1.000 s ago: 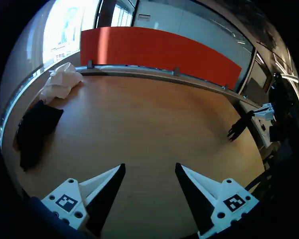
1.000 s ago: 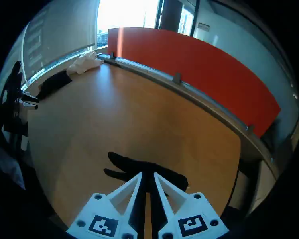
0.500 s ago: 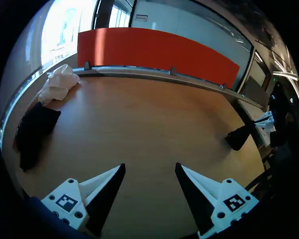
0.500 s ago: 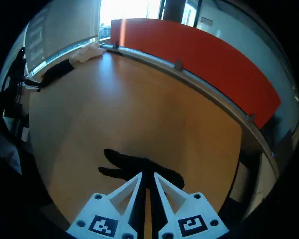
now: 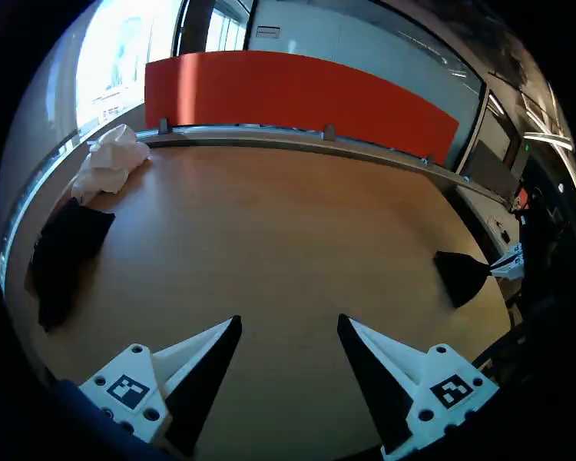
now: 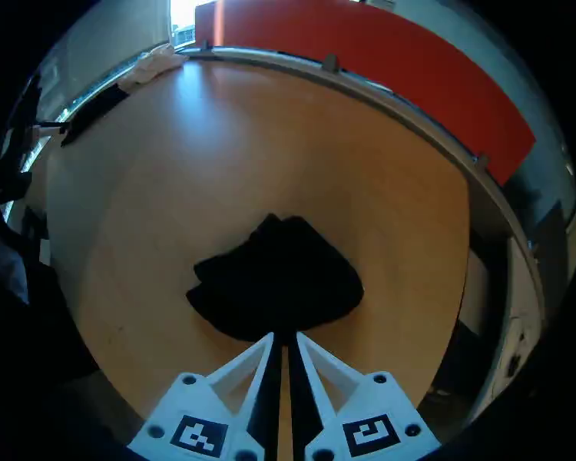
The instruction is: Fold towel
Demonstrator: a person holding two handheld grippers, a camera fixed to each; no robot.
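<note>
A black towel (image 6: pixel 276 284) hangs bunched from my right gripper (image 6: pixel 284 339), which is shut on its near edge above the wooden table (image 6: pixel 234 154). In the left gripper view that same towel (image 5: pixel 458 276) shows as a dark wedge at the far right, with the white right gripper (image 5: pixel 509 265) behind it. My left gripper (image 5: pixel 288 323) stands open over the near part of the table (image 5: pixel 288 223), with nothing between its fingers.
A crumpled white cloth (image 5: pixel 110 160) lies in the far left corner of the table, with a second black cloth (image 5: pixel 65 250) beside it along the left edge. An orange partition (image 5: pixel 303 92) and a metal rail (image 5: pixel 288 137) close the far side.
My right gripper has tipped downward and dropped toward the table's right edge. The black towel has changed from a thin dangling strand to a broad bunch. My left gripper has hardly moved.
</note>
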